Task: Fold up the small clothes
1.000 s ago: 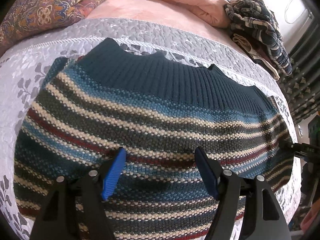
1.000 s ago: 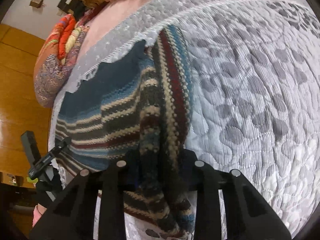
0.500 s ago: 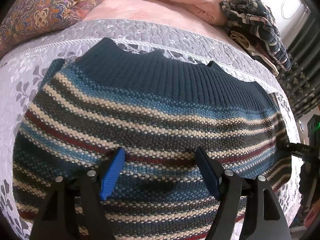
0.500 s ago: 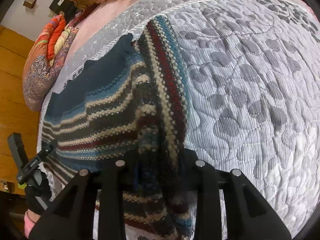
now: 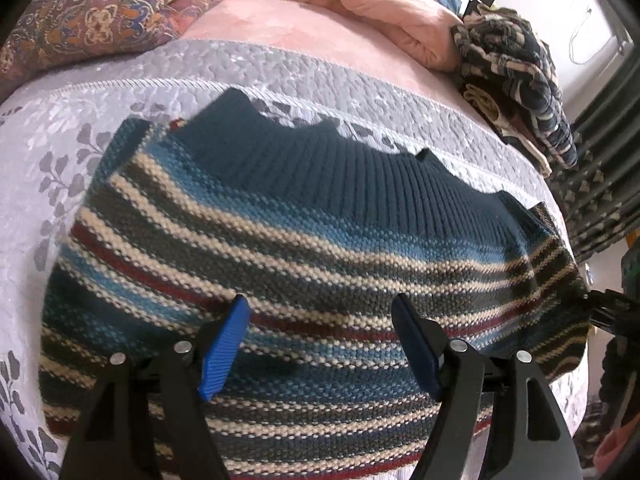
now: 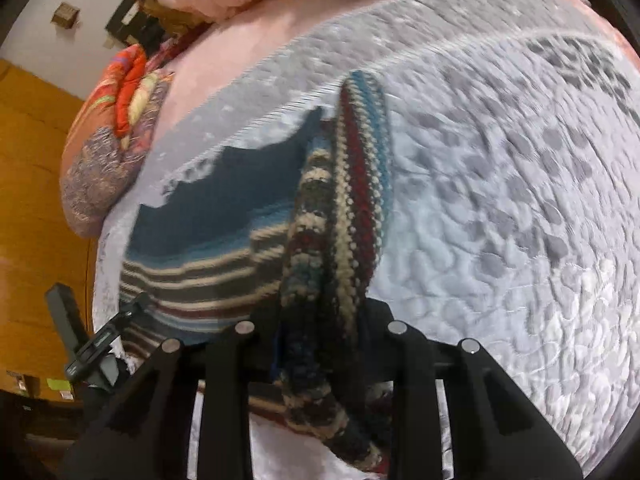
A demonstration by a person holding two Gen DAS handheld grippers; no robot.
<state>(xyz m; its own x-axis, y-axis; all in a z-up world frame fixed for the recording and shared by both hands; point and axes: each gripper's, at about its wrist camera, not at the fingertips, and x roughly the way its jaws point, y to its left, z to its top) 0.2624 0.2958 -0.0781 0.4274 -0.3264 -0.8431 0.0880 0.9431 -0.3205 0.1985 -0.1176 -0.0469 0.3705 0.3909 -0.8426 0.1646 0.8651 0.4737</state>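
Observation:
A small striped knit sweater [image 5: 304, 248] with a dark teal ribbed band lies spread on the grey quilted bedspread [image 5: 60, 148]. My left gripper [image 5: 320, 320] hovers open just above the sweater's striped middle, its blue pads wide apart with nothing between them. My right gripper [image 6: 320, 328] is shut on the sweater's [image 6: 332, 240] side edge, and the bunched knit hangs between and below its fingers. The right gripper's tip [image 5: 604, 308] shows at the sweater's right corner in the left wrist view. The left gripper's [image 6: 100, 340] body appears at the lower left of the right wrist view.
A patterned pillow [image 5: 88, 12] sits at the back left, pink bedding [image 5: 380, 4] behind, and a pile of dark patterned clothes [image 5: 516, 76] at the back right. Bare bedspread [image 6: 500, 220] stretches to the right of the sweater. A wooden floor [image 6: 32, 208] lies beyond the bed's left edge.
The right gripper has pulled the held sweater edge up and back, so the right view now blurs. The left gripper stayed open and rose slightly over the sweater.

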